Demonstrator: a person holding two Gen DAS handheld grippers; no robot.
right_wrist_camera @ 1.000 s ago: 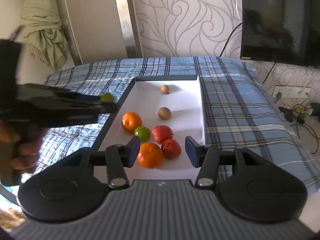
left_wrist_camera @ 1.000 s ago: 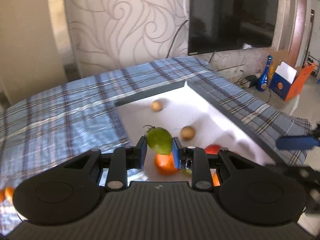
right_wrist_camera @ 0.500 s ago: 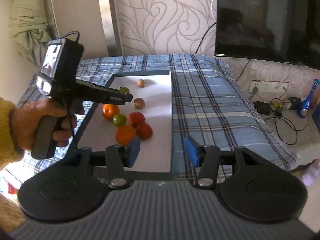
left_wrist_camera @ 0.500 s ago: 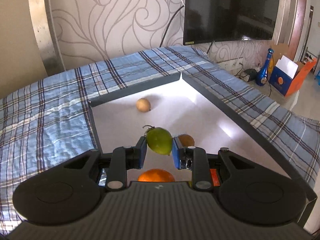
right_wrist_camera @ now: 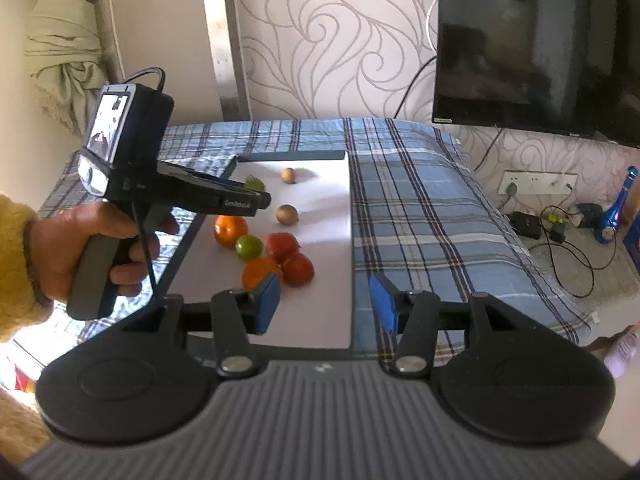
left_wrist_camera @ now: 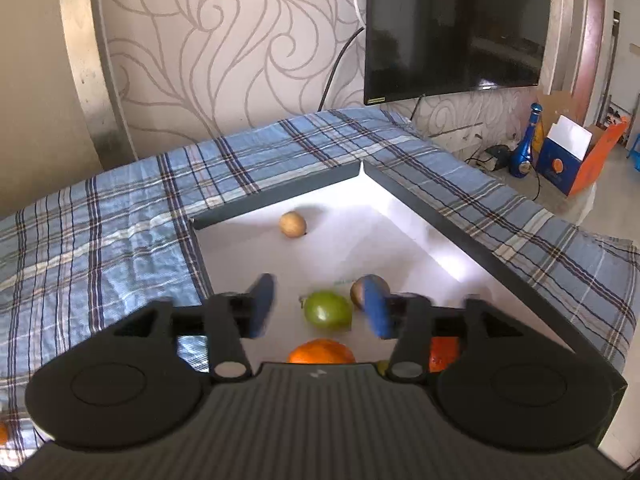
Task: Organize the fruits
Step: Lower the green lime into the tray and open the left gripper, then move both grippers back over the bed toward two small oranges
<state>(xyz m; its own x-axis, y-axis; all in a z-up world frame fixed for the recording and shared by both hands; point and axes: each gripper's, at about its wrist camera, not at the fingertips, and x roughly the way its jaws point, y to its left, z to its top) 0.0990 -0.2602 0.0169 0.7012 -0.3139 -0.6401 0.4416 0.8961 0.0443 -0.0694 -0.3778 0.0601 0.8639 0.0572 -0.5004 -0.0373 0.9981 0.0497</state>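
Observation:
My left gripper (left_wrist_camera: pixel 320 310) is open above the white tray (left_wrist_camera: pixel 400 240). A green fruit (left_wrist_camera: pixel 328 310) sits free between its spread fingers, on or just above the tray floor. A brown fruit (left_wrist_camera: pixel 362 290) lies right beside it, an orange (left_wrist_camera: pixel 321 352) below it and a tan fruit (left_wrist_camera: pixel 293 224) further back. In the right wrist view my left gripper (right_wrist_camera: pixel 256 196) is over the tray's (right_wrist_camera: pixel 332 216) left side with the green fruit (right_wrist_camera: pixel 255 182) at its tip. My right gripper (right_wrist_camera: pixel 322 304) is open and empty near the tray's front edge.
The tray also holds an orange (right_wrist_camera: pixel 230 230), a lime (right_wrist_camera: pixel 248 247), two red fruits (right_wrist_camera: pixel 290 258) and another orange (right_wrist_camera: pixel 258 272). A blue plaid cloth (right_wrist_camera: pixel 412 208) covers the bed. A TV (left_wrist_camera: pixel 456 28) hangs on the wall. A blue bottle (left_wrist_camera: pixel 524 148) and boxes stand on the floor at right.
My left gripper has opened and let go of the green fruit over the tray. My right gripper has pulled back from the tray, still open.

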